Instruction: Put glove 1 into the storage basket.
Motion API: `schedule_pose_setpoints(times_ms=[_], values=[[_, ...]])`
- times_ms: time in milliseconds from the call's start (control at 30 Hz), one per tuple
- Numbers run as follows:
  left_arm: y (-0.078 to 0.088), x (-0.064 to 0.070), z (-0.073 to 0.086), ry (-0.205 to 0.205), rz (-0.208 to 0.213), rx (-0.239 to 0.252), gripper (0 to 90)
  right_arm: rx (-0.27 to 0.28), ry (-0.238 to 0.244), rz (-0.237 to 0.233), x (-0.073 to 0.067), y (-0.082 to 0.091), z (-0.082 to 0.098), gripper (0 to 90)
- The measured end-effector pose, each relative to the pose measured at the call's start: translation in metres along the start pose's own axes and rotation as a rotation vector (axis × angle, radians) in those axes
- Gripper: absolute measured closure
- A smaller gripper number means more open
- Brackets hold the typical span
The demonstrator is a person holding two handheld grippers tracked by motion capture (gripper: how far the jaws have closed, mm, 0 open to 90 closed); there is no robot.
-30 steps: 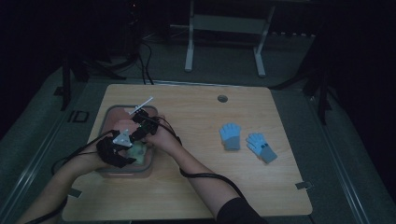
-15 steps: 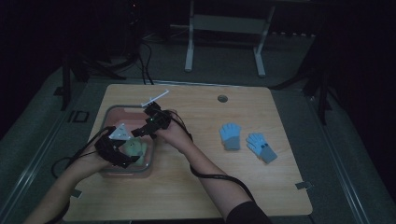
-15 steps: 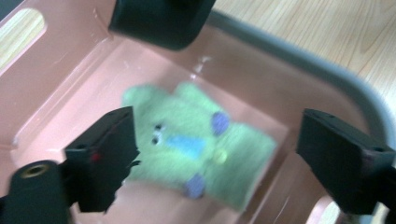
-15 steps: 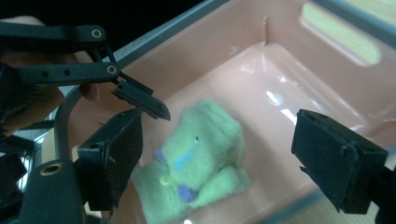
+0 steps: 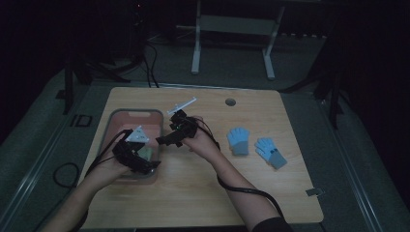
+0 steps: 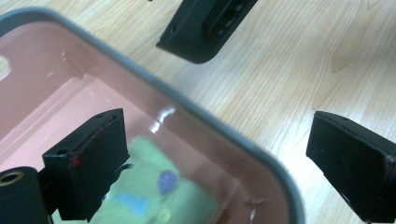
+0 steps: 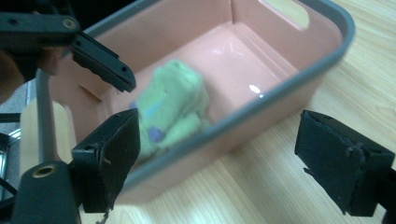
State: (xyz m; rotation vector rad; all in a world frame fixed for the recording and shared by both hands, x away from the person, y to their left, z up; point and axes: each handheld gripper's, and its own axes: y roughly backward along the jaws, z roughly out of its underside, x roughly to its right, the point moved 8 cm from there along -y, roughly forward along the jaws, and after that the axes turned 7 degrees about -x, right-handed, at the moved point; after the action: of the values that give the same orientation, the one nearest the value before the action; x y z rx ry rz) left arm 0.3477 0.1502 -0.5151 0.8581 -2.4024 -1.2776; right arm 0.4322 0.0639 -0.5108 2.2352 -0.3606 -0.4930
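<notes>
A pink bin with a grey rim (image 5: 135,112) stands at the table's left. Inside it lies a green folded glove bundle (image 5: 147,153) (image 7: 173,107) (image 6: 154,196) with small coloured spots. My left gripper (image 5: 146,164) (image 6: 219,177) hovers over the bin's near right corner, open; its jaws have just been opening and nothing is between them. My right gripper (image 5: 163,140) (image 7: 224,163) is just right of the bin and points at it. It is open, its jaws have just been opening, and they hold nothing. Two blue gloves (image 5: 238,141) (image 5: 270,152) lie flat on the table's right half.
The bin's rim (image 6: 196,109) (image 7: 261,100) runs under both pairs of jaws. A round grommet hole (image 5: 230,102) sits near the table's far edge. Bare wood (image 5: 203,203) lies in front of the hands.
Both grippers have risen out of the bin and opened. The right one has pulled away to the right of it. The green bundle stays behind in the bin.
</notes>
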Motion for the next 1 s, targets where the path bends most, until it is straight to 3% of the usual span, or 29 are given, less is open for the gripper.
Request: schedule_pose_setpoints(times_ms=[200, 500, 600, 800, 900, 1000], values=[[-0.007, 0.017, -0.011, -0.024, 0.023, -0.002, 5.8, 0.002, -0.019, 0.005, 0.011, 0.008, 0.018, 14.4], [-0.021, 0.047, -0.027, -0.075, 0.048, 0.026, 5.8, -0.031, 0.007, 0.044, 0.020, 0.021, 0.047, 14.4], [-0.028, 0.055, -0.030, -0.076, 0.051, 0.026, 2.7, -0.032, 0.004, 0.055, 0.023, 0.028, 0.057, 14.3], [-0.033, 0.066, -0.038, -0.054, 0.080, 0.078, 2.8, -0.030, -0.009, 0.085, 0.031, 0.037, 0.075, 14.2], [-0.039, 0.075, -0.037, -0.073, 0.101, 0.060, 2.7, -0.037, -0.041, 0.066, 0.035, 0.038, 0.089, 14.3], [-0.046, 0.084, -0.035, -0.074, 0.129, 0.055, 2.4, -0.034, -0.041, 0.066, 0.037, 0.039, 0.101, 14.3]])
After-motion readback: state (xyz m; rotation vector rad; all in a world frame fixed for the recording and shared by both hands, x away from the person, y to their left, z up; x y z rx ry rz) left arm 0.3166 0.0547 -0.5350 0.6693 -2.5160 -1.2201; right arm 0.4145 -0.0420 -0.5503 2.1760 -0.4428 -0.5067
